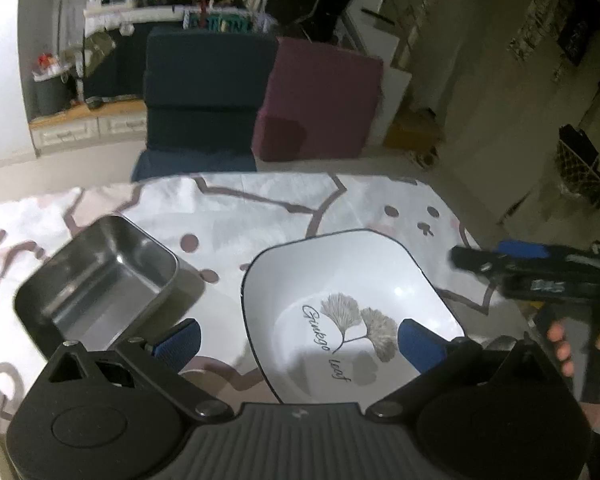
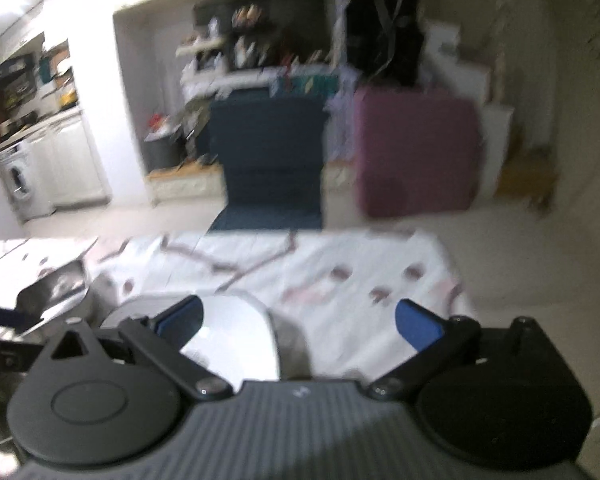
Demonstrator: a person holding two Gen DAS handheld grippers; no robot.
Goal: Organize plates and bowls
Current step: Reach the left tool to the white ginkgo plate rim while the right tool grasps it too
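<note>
- Left gripper point(image 1: 298, 338) spread wide, empty, above white leaf-print bowl point(image 1: 352, 312).
- Steel tray point(image 1: 100, 280) just left, on patterned tablecloth point(image 1: 260, 208).
- Right gripper point(image 2: 298, 320) spread wide, empty; view blurred.

Your views: dim room, fisheye-bent edges; glare on the bowl point(image 1: 352, 292); right wrist view heavily motion-blurred throughout.

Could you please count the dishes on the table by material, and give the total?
Metal: 1, the steel container.
Ceramic: 1, the white bowl with a leaf print.
Total: 2 dishes on the tablecloth.
</note>
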